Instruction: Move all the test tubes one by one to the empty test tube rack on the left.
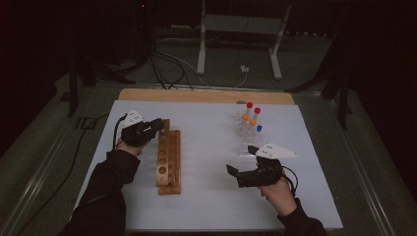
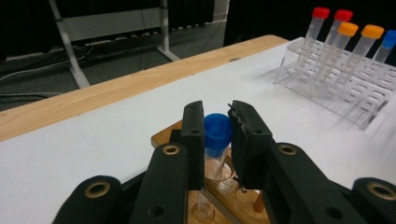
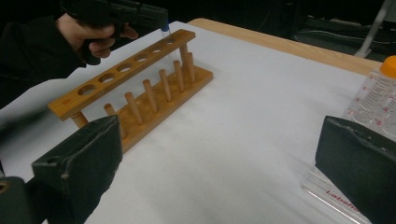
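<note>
Left fingers [image 2: 217, 122] clenched on blue-capped tube [image 2: 217, 135], held upright over wooden rack [image 1: 168, 162] near table's left edge, its far end hole, ready for seating. Right fingers [image 3: 224, 172] released, idle beside clear rack [image 2: 341, 88], waiting.

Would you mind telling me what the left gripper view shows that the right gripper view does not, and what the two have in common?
Left gripper view alone: the left gripper shut on a blue-capped tube standing in the wooden rack, and, in the clear rack, red caps and another blue cap.

Right gripper view alone: the right gripper open with nothing between its jaws, the rack's row of pegs, and the hand holding the left gripper.

Both: the wooden rack, the white table, an orange cap.
</note>
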{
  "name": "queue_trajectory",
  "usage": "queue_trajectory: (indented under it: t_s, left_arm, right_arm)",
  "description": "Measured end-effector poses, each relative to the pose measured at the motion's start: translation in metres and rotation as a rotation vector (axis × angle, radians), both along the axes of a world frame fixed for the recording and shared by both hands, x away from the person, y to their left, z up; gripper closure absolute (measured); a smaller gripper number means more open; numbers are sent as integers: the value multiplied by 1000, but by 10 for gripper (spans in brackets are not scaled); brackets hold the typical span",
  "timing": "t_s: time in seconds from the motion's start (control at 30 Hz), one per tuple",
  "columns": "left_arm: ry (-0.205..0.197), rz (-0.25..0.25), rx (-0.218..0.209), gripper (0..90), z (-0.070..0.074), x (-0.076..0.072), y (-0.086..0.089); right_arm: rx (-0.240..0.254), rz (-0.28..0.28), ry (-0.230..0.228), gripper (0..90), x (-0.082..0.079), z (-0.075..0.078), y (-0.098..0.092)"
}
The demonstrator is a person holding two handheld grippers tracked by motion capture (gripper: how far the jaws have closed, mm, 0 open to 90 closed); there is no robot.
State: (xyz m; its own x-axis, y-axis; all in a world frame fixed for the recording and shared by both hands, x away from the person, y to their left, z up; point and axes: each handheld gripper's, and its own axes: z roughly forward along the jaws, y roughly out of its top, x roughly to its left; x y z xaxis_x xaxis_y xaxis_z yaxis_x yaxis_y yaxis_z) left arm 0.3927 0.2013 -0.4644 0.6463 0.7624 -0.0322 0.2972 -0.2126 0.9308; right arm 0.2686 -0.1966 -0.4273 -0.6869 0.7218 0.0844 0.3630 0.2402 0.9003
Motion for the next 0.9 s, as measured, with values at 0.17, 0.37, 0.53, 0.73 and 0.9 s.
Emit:
queue_trajectory:
  t_s: [0.17,0.37,0.53,0.73,0.9]
  left_arm:
    - [27,-7,14,752,3,1,-1]
    - [1,-16,-4,370,14,-11,-1]
    - [-12,-55,-44,163,26,-29,2]
    - [20,-101,-49,21,28,-50,5]
    - [16,-122,-68,15,26,-64,8]
  right_arm:
    - [-29,-27,-9,5,2,7,-4]
    - [-29,-73,-77,5,6,26,-19]
    - [-39,-130,-97,7,18,38,-40]
    - [-43,-232,-75,84,35,30,-62]
    - [-75,-265,-18,183,49,8,-71]
